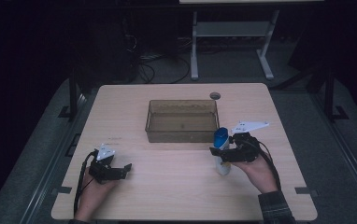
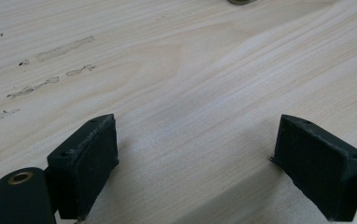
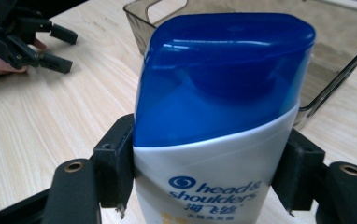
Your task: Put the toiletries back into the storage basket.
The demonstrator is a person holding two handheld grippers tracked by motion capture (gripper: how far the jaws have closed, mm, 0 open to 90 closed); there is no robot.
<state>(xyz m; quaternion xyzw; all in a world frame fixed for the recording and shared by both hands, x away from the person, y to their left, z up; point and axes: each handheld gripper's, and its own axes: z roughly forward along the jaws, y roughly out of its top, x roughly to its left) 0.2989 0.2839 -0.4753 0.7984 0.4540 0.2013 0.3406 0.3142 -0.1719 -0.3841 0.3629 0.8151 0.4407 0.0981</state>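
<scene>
A white shampoo bottle with a blue cap stands upright just in front of the bin's right corner. My right gripper is shut on it below the cap. In the right gripper view both black pads press the white sides of the bottle. A clear brownish plastic bin sits at the table's middle with nothing in it; its wall rises right behind the bottle. My left gripper rests low at the front left, open. In the left gripper view its fingers stand wide apart over bare wood.
The light wooden table has a round cable hole behind the bin. Beyond the far edge stand a white table frame and loose cables on a dark floor. The left hand and its gripper lie far off in the right gripper view.
</scene>
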